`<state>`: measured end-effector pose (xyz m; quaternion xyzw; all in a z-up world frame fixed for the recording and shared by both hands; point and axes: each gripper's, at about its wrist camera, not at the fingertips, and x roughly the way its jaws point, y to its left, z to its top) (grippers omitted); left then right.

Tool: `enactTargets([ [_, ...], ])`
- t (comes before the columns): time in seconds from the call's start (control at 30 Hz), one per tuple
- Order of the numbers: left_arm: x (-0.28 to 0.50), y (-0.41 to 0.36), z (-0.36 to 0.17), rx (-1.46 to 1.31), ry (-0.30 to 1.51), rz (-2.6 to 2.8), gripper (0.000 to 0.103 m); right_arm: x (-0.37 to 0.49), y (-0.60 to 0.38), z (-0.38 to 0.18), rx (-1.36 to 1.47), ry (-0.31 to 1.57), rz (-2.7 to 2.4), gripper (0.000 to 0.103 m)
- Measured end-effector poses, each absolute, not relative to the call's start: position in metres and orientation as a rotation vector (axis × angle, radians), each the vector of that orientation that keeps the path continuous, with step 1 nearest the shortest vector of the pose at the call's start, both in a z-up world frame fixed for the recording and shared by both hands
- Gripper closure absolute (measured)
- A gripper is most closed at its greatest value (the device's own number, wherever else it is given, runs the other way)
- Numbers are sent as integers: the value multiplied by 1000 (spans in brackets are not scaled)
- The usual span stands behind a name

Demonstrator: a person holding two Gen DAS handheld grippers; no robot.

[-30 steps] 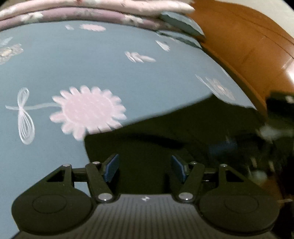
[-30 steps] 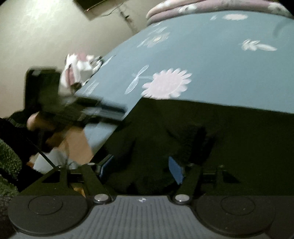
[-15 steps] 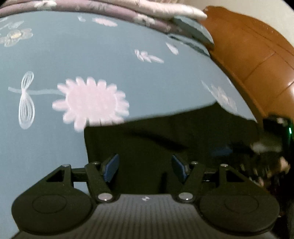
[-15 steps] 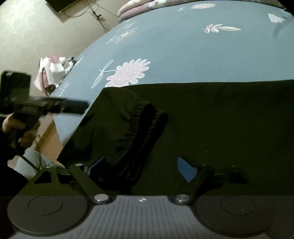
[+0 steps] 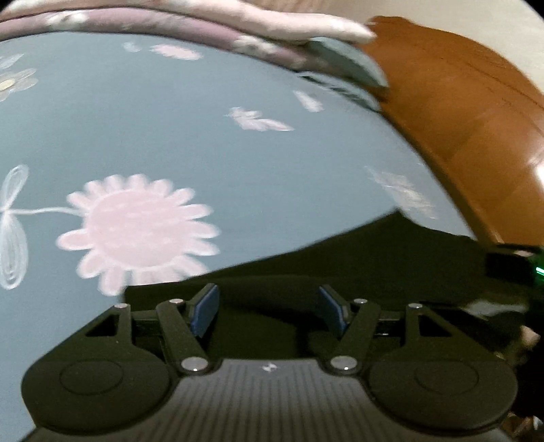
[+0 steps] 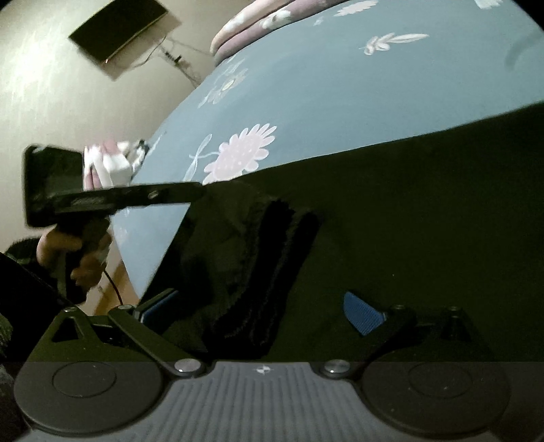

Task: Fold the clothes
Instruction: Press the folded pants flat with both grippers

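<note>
Blue-grey bedsheet with pale pink flower print [image 5: 258, 163] is filling most of both wrist views; a dark, near-black garment [image 6: 425, 217] is lying flat on it, covering the lower right of the right wrist frame and the lower centre-right of the left wrist frame. A bunched, fuzzy-edged fold of that garment [image 6: 272, 272] is sitting lower centre in the right wrist view, between the fingers of the right gripper [image 6: 261, 307]. Its jaws have just been opening and are standing wide, blue pads off the cloth, gripping nothing. The left gripper [image 5: 270, 311] is hovering over the garment's edge, jaws partly apart, nothing pinched; whether the pads are touching fabric I cannot tell. Folded pink-and-mauve bedding [image 5: 190, 20] is lying along the top, an orange-brown wooden headboard [image 5: 469, 112] is curving down the upper right. A person's hand [image 6: 68, 251] is gripping the left tool's handle at mid-left.
</note>
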<state>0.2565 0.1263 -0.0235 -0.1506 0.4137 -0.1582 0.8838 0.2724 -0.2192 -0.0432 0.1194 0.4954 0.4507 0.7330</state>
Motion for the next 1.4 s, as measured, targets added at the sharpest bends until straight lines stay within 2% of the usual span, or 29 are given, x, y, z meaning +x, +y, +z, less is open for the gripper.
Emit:
enactTargets([
  [0.13, 263, 105, -22, -304, 856, -408, 36, 270, -218, -43, 255, 1074, 985, 0],
  [0.33, 285, 97, -45, -341, 929, -425, 36, 247, -199, -39, 24, 978, 997, 0],
  [0.57, 253, 121, -9, -262, 897, -414, 35, 230, -189, -39, -122, 904, 985, 0],
  [0.77, 206, 133, -10, -256, 1018, -399, 35, 237, -193, -30, -21, 930, 923, 0],
  [0.97, 188, 123, -45, -318, 1180, -388, 35, 247, -198, -22, -5, 913, 869, 0],
  [1.2, 211, 139, -17, -290, 1030, -361, 32, 250, -195, -20, -13, 910, 854, 0],
  [1.4, 250, 157, -32, -306, 995, -285, 32, 246, -195, -18, -18, 910, 846, 0],
])
